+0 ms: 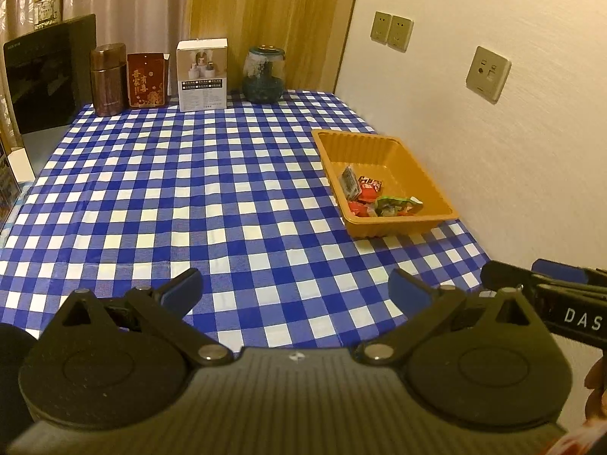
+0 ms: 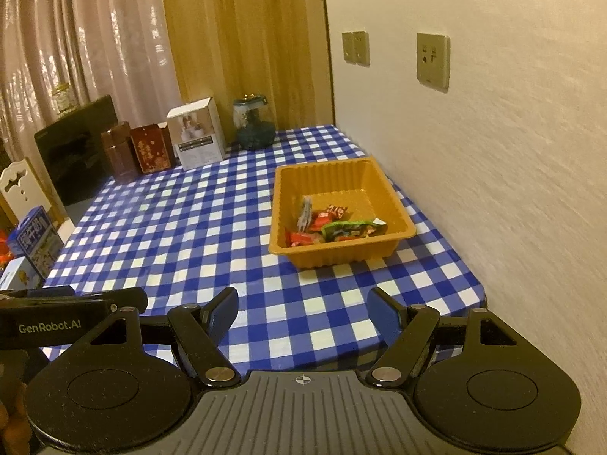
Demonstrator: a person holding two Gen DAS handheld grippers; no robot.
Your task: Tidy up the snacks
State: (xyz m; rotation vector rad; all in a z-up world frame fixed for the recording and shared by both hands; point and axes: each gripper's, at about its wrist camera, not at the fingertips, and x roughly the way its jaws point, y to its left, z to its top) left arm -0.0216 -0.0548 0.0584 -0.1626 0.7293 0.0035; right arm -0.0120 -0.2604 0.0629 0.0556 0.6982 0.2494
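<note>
Covering the table, blue checked cloth (image 1: 170,189), orange tray (image 2: 394,204) near cream wall (image 2: 493,151), both tools wide, empty.

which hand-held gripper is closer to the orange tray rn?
Right. The right hand-held gripper sits just short of the tray, almost in line; the left hand-held gripper is off to the tray's left.

The checked tablecloth (image 1: 182,189) lies bare across its middle and near side, giving wide free passage. The orange tray (image 1: 383,227) sits at the right edge, near the wall (image 1: 493,174), which closes off that side. Along the far edge a brown canister (image 1: 108,79), a red box (image 1: 147,80), a white box (image 1: 202,75) and a glass jar (image 1: 263,75) stand in a row, blocking the back.
</note>
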